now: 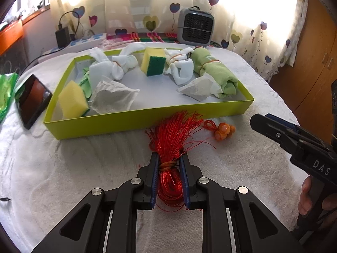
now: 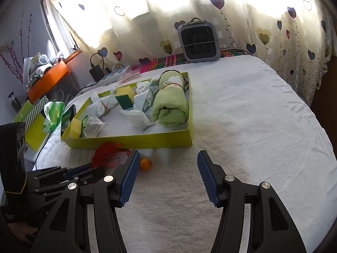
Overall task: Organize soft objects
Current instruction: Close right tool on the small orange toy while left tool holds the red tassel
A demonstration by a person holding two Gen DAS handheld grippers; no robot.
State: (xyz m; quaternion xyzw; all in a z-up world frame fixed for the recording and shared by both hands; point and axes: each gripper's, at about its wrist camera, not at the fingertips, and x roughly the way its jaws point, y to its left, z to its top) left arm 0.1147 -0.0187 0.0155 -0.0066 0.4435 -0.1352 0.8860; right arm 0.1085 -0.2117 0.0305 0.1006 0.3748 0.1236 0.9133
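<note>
Left gripper (image 1: 168,164) pinched on the red tassel (image 1: 171,139), blue pads (image 1: 154,175) pressing both sides of the bundle right at its rubber-band (image 1: 167,165) binding. Tassel lying on the white bedspread (image 1: 63,168), just in front of the lime-green box (image 1: 134,119), loose fringe fanned against the box's near wall. Orange bead (image 1: 224,131) on a red cord just beside the fringe, also in front of the box.

Right gripper (image 2: 168,168) spread wide, nothing between its pads, hanging over bare bedspread in front of the box's near right corner.

Inside the box: two yellow sponges with green scrub faces, one (image 1: 72,100) at the near left corner, one (image 1: 152,61) toward the back middle; two knotted white sock bundles (image 1: 113,63) along the back; a rolled green towel (image 1: 214,71) banded at the right end; two crumpled white tissues (image 1: 111,97) toward the front.

Left of the box, a black phone (image 1: 31,101) on the bedspread. Behind the box, a grey fan heater (image 1: 195,25) against the heart-print curtain (image 1: 263,31).
</note>
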